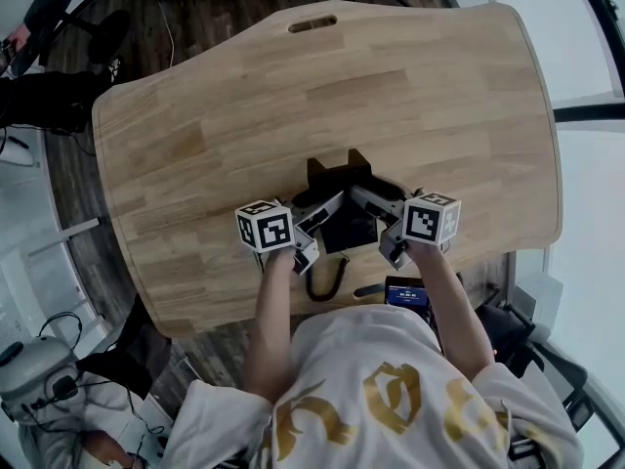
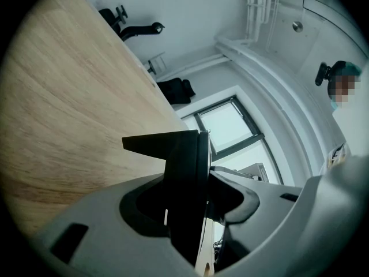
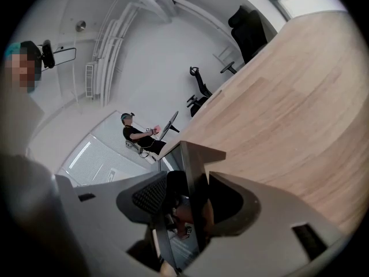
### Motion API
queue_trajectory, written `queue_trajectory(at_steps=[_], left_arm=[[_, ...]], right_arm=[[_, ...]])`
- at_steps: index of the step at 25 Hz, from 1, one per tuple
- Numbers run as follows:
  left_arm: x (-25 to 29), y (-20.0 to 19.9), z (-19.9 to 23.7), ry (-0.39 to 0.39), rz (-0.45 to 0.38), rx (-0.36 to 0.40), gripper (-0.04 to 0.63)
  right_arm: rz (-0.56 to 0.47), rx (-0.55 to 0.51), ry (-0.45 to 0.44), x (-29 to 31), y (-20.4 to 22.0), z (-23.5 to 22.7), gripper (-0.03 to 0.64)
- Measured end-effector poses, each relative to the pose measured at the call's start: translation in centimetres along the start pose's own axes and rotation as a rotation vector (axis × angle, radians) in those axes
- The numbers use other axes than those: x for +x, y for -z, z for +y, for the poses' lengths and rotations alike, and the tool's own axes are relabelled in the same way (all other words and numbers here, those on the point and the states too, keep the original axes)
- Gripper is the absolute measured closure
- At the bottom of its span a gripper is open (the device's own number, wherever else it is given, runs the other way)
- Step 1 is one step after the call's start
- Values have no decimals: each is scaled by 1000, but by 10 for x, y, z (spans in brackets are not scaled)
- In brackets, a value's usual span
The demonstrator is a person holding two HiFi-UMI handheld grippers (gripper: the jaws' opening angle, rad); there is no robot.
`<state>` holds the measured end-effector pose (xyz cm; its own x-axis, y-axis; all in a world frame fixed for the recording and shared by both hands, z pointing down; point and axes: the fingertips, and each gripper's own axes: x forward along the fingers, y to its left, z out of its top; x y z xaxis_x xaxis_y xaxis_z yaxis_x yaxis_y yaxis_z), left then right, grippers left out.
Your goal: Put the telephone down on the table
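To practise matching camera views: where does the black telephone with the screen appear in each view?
Head view: black telephone, just below centre.
Left gripper view: telephone, bottom centre, between the jaws.
Right gripper view: telephone, bottom centre, between the jaws.
Shared landmark: light wooden table.

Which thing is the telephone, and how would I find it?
Look at the big wooden table, near the edge closest to the person. There the left hand-held gripper and the right hand-held gripper pinch one thing from both sides. That is the telephone: flat and black, the only dark thing between those pale grey grippers.
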<state>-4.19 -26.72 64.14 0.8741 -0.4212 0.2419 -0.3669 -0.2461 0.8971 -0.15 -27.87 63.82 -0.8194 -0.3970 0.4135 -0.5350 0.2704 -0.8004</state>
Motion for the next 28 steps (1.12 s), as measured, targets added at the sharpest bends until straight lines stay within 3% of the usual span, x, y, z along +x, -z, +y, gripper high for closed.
queue_trajectory(at_steps=[12, 18, 25, 28], left_arm=[[2, -4, 10, 1, -18, -5, 393], [2, -7, 11, -35, -27, -2, 383], [-3, -9, 18, -130, -42, -4, 337], [-11, -13, 16, -144, -105, -39, 331]], right_arm=[[12, -2, 0, 8, -2, -7, 400], [-6, 31, 14, 8, -4, -8, 399], [-36, -35, 118, 1, -6, -12, 399], [-47, -36, 141, -6, -3, -12, 399]])
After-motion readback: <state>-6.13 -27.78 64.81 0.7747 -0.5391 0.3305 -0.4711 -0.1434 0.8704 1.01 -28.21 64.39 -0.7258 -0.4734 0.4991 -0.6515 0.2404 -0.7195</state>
